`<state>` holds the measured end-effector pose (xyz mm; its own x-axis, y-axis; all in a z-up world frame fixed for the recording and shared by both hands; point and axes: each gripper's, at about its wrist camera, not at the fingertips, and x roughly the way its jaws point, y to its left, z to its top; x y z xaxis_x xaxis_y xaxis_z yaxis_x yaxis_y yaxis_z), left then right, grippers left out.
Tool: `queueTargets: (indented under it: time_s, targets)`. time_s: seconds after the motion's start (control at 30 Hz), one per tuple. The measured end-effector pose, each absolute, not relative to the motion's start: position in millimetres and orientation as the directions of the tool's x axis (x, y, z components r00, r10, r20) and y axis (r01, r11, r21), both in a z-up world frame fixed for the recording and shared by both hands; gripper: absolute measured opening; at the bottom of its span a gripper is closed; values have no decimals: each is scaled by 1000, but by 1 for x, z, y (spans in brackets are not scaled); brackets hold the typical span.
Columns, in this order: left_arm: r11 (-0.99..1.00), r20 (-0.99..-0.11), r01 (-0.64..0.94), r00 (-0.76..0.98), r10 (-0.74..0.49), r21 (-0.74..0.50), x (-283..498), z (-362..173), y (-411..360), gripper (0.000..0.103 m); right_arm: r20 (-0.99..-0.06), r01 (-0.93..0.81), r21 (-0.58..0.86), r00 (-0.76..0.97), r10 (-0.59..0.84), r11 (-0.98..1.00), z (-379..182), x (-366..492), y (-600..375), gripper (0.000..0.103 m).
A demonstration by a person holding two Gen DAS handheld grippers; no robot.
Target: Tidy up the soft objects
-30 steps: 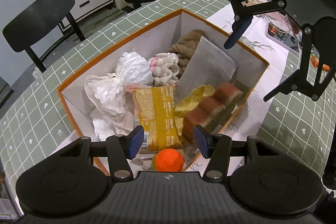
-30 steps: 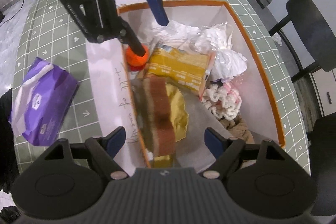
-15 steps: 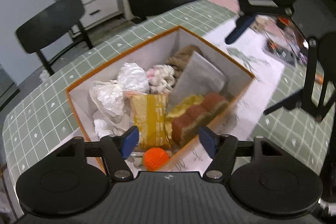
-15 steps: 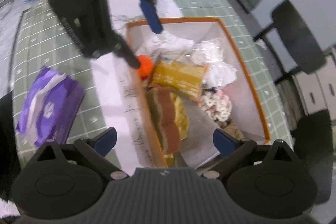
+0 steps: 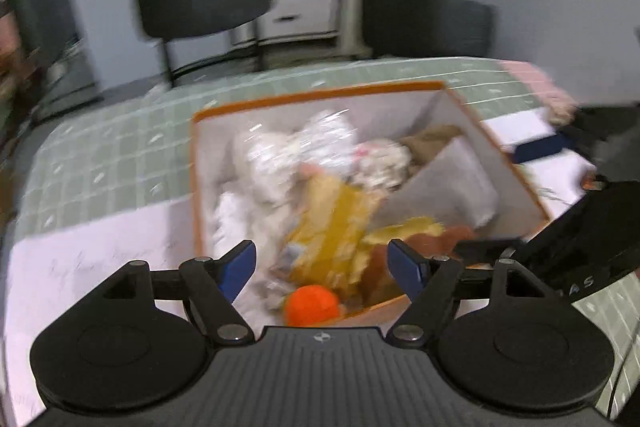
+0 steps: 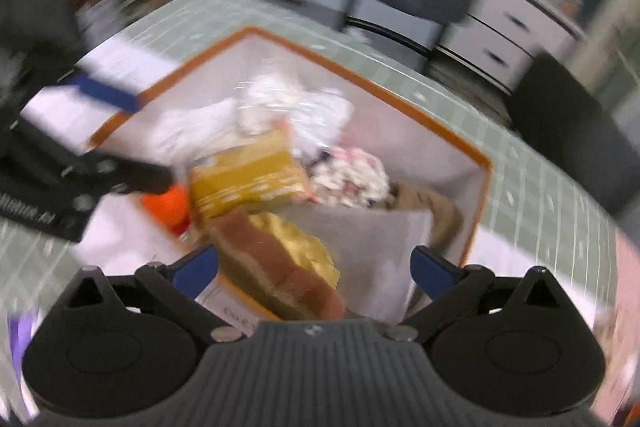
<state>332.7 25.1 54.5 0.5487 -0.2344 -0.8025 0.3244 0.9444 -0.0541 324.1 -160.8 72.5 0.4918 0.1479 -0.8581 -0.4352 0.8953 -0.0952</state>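
Both the left gripper [image 5: 322, 265] and right gripper [image 6: 314, 269] hang wide open and empty over the near edge of the box [image 5: 320, 91]. Inside lie a yellow pack [image 6: 244, 179], sponge [image 6: 280, 263] and white bags [image 5: 296, 151]; the orange ball [image 5: 312, 305] sits at the near corner

Motion blur smears the orange-rimmed white cardboard box [image 5: 472, 111] and its contents; print on the yellow plastic packet [image 6: 248, 179] is unreadable.

Orange-rimmed cardboard box [image 5: 508, 163] with matt pale walls, crinkly glossy plastic bags [image 5: 320, 143], shiny yellow packet [image 6: 248, 179], fuzzy orange ball [image 5: 313, 305], matt black plastic grippers [image 5: 320, 267].
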Motion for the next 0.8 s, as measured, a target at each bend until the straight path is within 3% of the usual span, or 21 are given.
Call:
queueTargets:
  time_s: [0.33, 0.5, 0.7, 0.8]
  targets:
    - [991, -742, 131, 667, -66, 29, 324, 44, 17, 93, -772, -115, -58, 635, 29, 992, 56, 314, -170, 100]
    - [996, -711, 90, 701, -54, 13, 323, 40, 11, 96, -742, -61, 0, 669, 41, 998, 54, 314, -172, 100]
    - [999, -717, 22, 696, -36, -30, 344, 42, 20, 96, -722, 34, -97, 685, -94, 995, 65, 332, -166, 100]
    - [1000, -709, 22, 705, -2, 19, 352, 43, 18, 96, -712, 25, -95, 697, -86, 995, 69, 340, -165, 100]
